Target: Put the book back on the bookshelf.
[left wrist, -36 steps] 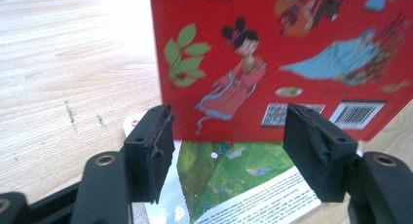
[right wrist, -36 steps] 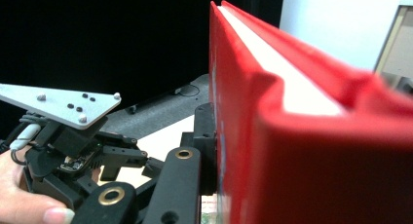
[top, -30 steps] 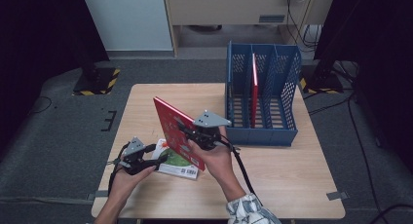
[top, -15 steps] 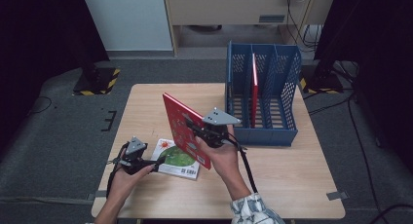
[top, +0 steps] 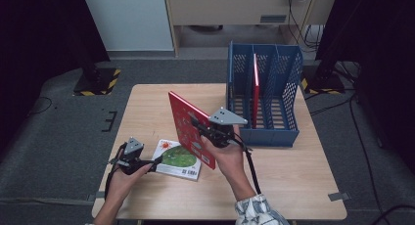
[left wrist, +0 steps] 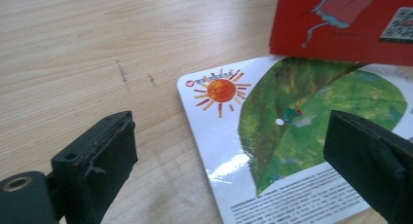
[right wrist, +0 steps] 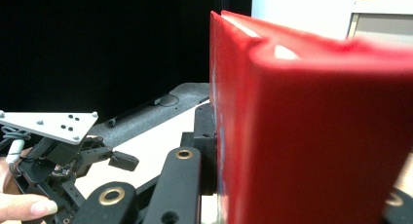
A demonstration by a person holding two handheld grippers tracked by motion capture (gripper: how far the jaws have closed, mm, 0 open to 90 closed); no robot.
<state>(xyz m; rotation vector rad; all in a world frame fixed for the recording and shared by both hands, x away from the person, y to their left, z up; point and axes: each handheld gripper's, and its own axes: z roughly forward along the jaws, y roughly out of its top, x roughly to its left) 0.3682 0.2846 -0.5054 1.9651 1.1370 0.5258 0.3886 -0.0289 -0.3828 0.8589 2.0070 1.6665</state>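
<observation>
Tabletop (top: 147, 112): right jaws clamping red book (top: 188, 127)

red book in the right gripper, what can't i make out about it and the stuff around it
- Red book: cover print too small in the high view, blurred in the right gripper view; cut off by the top edge in the left gripper view.
- Right gripper: far jaw hidden behind the book.
- White book: one corner under the red book, small text blurred.
- Blue rack: title of the red book standing inside unreadable, seen edge-on.

A grey carpet floor (top: 58, 137) lies around the wooden bench (top: 147, 107). Behind it stand a white cabinet (top: 127, 19) and a beige desk (top: 230, 10).
</observation>
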